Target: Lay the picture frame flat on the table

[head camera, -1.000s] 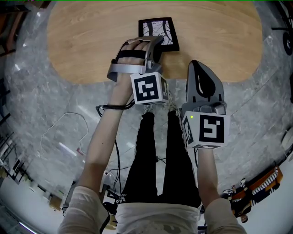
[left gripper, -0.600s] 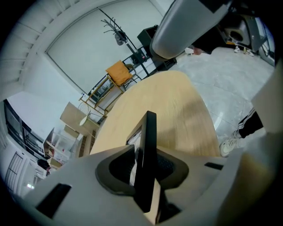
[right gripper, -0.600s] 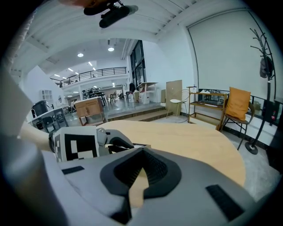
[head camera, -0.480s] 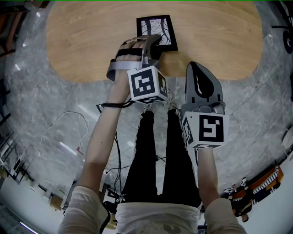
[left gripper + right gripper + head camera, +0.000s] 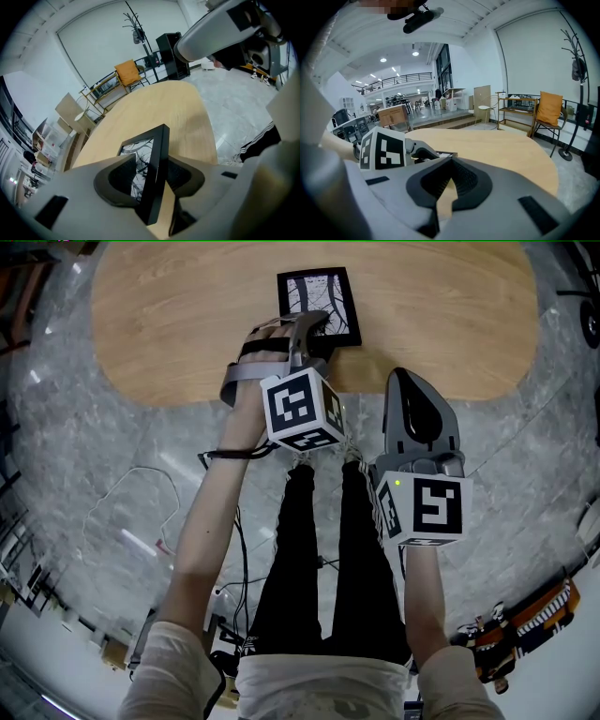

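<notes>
Since the earlier frames the left gripper [image 5: 316, 326] has rolled a little, and its jaws have just been opening. They now stand wide apart, with the near edge of the picture frame [image 5: 319, 294] between them and not pressed. The frame rests picture side up on the table [image 5: 169, 324], close to the middle of its near edge. The right gripper [image 5: 405, 379] hangs at that same edge, apart from the frame, its jaws closed together on nothing.

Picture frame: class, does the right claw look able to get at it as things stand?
Probably yes: bare table lies between the right claw and the picture frame; the left claw, jaws just opening, straddles only its near edge.
</notes>
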